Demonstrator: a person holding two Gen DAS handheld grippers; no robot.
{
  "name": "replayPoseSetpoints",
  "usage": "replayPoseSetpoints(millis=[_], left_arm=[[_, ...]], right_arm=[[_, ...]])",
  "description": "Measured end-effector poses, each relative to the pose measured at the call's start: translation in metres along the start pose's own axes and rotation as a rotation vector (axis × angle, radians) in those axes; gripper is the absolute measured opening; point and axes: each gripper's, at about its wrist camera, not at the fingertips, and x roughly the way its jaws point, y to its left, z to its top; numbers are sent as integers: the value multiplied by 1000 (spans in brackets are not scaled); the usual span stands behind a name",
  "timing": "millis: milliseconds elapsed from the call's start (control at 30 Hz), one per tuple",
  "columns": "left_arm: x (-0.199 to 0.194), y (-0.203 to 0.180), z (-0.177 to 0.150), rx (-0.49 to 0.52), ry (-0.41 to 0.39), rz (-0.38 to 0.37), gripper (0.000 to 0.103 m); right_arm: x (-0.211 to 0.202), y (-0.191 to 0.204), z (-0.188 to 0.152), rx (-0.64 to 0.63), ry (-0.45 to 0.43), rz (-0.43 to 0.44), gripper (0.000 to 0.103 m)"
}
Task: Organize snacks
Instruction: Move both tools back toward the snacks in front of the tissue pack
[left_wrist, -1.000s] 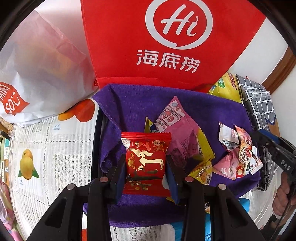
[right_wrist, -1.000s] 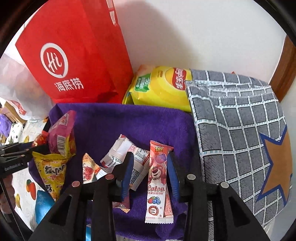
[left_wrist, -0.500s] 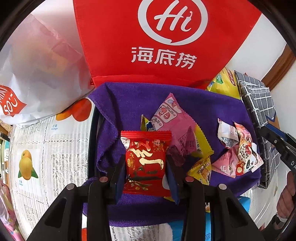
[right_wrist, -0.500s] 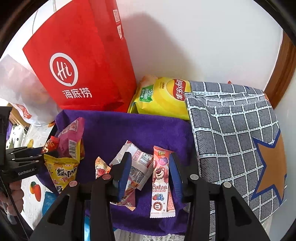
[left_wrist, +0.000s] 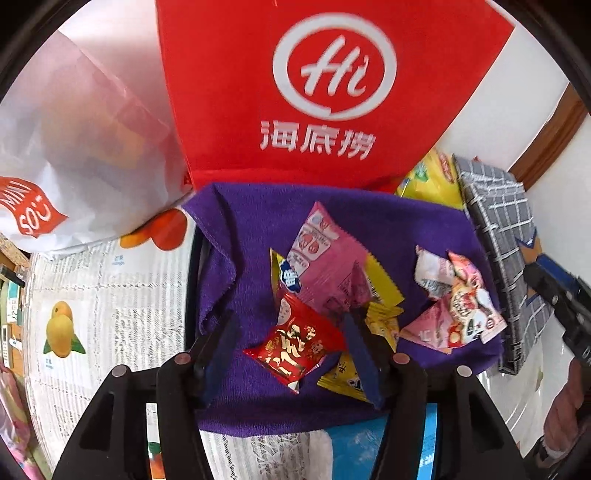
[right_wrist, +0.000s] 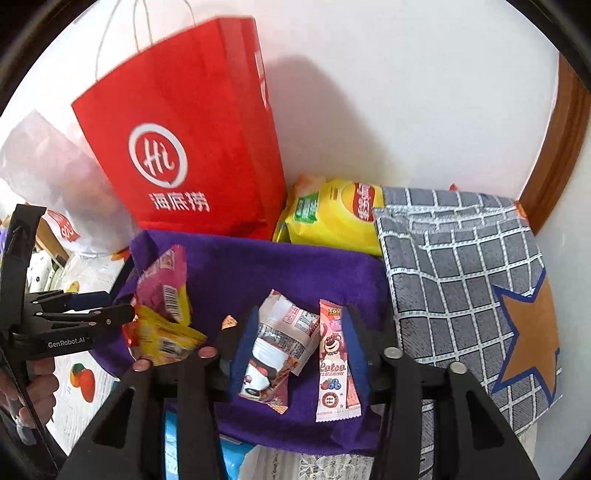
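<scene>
The left gripper (left_wrist: 288, 350) has just been opening, and the red snack packet (left_wrist: 295, 345) lies loose between its parted jaws on the purple towel (left_wrist: 251, 221), long axis slanting across the gap. The right gripper (right_wrist: 295, 349), jaws also just opening, clears the Lotso bar (right_wrist: 334, 363), whose long axis runs along its fingers.

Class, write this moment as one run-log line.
left gripper: jaws just opened, red packet loose on purple towel | right gripper: jaws just opened, pink bar lying between

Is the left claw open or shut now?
Open. The left claw has just been opening; the red snack packet lies tilted between its pads, touching neither.
</scene>
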Motion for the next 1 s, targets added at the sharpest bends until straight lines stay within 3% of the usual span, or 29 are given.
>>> replayPoseSetpoints(millis=[233, 500, 733, 1000], left_arm=[[-30, 3, -3, -6, -63, -41, 58], [-70, -11, -9, 27, -151, -78, 58], [-105, -26, -31, 58, -216, -102, 58], [-115, -21, -76, 82, -190, -53, 58]], right_arm=[[-19, 9, -27, -4, 21, -29, 54], [-51, 7, -98, 39, 48, -33, 54], [-62, 11, -166, 32, 91, 46, 54], [-61, 29, -210, -68, 99, 125, 54]])
